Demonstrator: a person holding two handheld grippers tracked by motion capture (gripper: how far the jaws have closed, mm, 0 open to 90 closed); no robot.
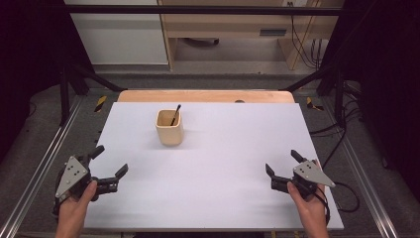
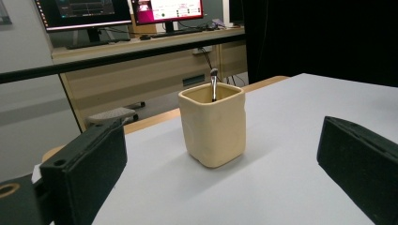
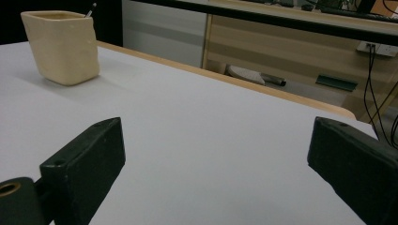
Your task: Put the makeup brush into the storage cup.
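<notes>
Cup [image 1: 170, 128], likely stiff, light and easily tipped, holds a thin stick [image 1: 175, 115]; left gripper [image 1: 110, 167] and right gripper [image 1: 283, 163] both gape empty, so grasp opposite walls.

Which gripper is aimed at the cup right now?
The left gripper: the cream cup sits centred between its open jaws. The right gripper sees it off to one side.
</notes>
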